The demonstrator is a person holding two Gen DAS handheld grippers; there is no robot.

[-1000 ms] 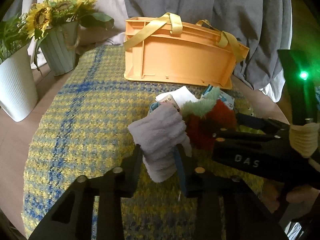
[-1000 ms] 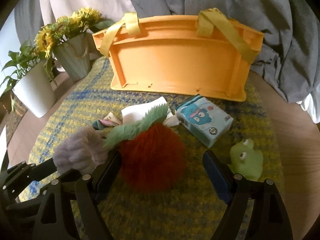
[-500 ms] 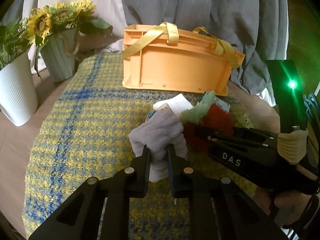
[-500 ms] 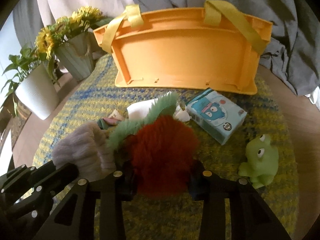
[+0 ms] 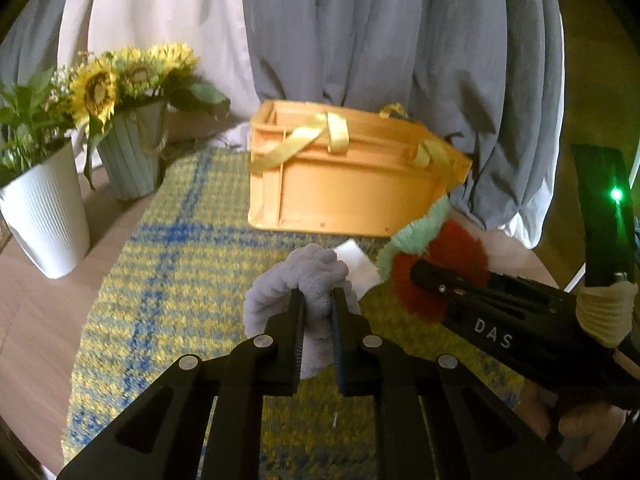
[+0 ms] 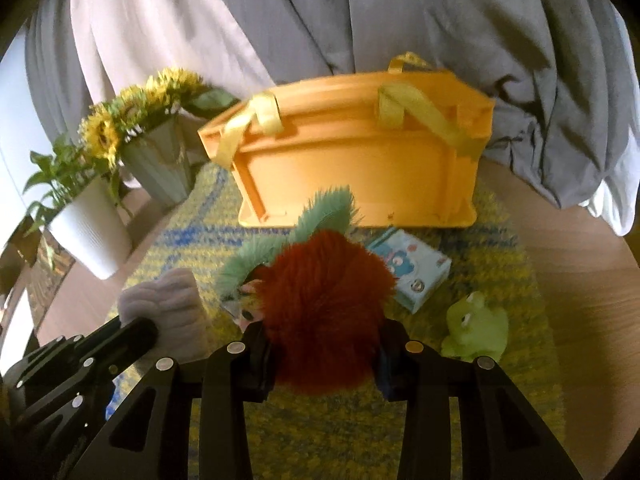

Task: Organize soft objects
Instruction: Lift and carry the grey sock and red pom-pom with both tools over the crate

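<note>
My left gripper (image 5: 318, 300) is shut on a pale lilac fluffy cloth (image 5: 296, 276), which hangs lifted above the yellow-and-blue woven mat (image 5: 168, 280). The cloth also shows at the lower left of the right wrist view (image 6: 168, 304). My right gripper (image 6: 324, 344) is shut on a red furry plush with green fuzzy leaves (image 6: 324, 292), raised off the mat; the same plush (image 5: 444, 256) sits to the right in the left wrist view. An orange crate with yellow strap handles (image 5: 352, 184) (image 6: 360, 168) stands behind both.
A blue printed box (image 6: 412, 268) and a green rubber frog (image 6: 476, 324) lie on the mat at the right. White paper (image 5: 358, 264) lies under the held items. A white planter (image 5: 44, 216) and a sunflower vase (image 5: 128, 160) stand at the left. Grey curtains hang behind.
Both grippers closed, the left on the lilac cloth and the right on the red plush, then lifted them off the mat. The crate looks lower and farther in both views.
</note>
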